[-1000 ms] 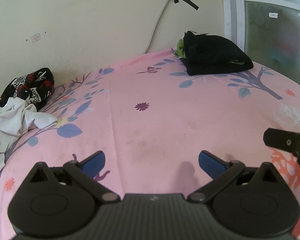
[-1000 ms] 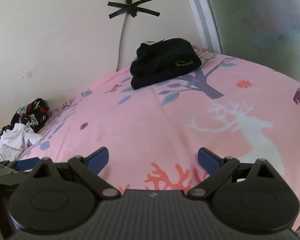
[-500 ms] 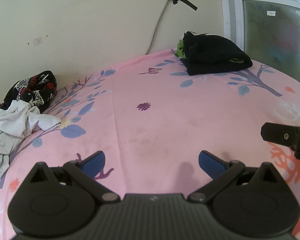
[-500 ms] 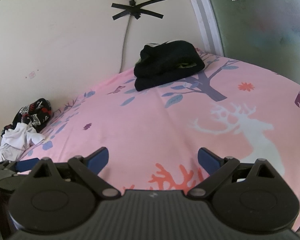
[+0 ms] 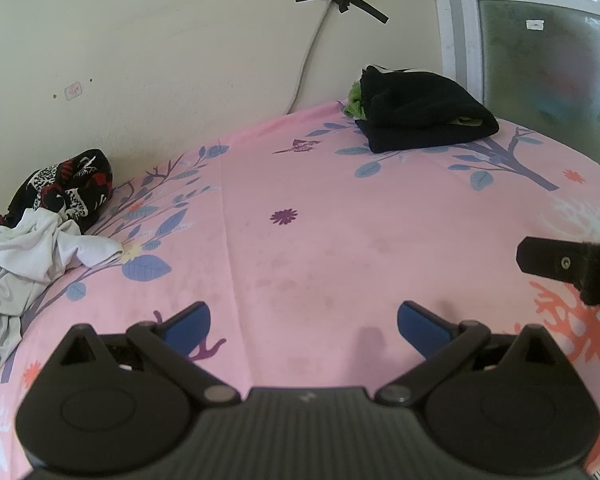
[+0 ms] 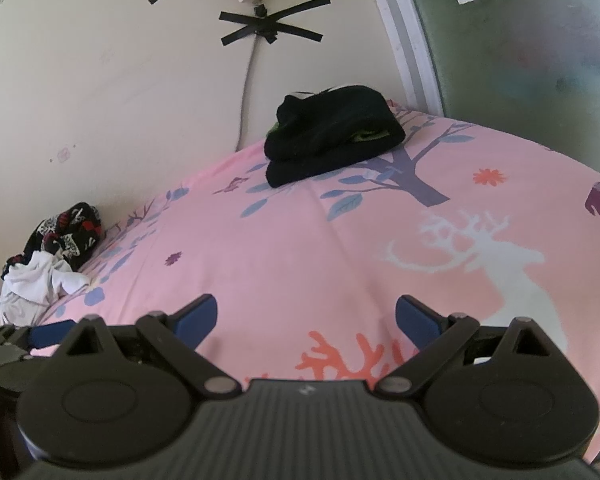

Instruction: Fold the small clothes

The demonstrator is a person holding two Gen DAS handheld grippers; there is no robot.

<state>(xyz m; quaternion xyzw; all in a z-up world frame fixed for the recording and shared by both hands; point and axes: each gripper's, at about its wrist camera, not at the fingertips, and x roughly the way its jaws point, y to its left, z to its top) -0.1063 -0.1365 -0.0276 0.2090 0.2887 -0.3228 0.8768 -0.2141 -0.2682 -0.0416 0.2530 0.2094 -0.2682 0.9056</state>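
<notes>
Your left gripper (image 5: pixel 302 322) hangs over the near middle of the pink bed sheet (image 5: pixel 340 208), fingers spread wide and holding nothing. Your right gripper (image 6: pixel 306 318) sits just beside it, equally spread and empty. The unfolded clothes wait at the sheet's left edge against the wall: a crumpled white garment (image 5: pixel 32 252) touching a black patterned one (image 5: pixel 70 188). At the far edge lies a folded black stack (image 5: pixel 420 116), with what looks like green fabric tucked in.

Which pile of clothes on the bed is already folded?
The black stack at the far side near the window, layered flat with a green garment showing. The white garment and black patterned garment at the left lie crumpled.
</notes>
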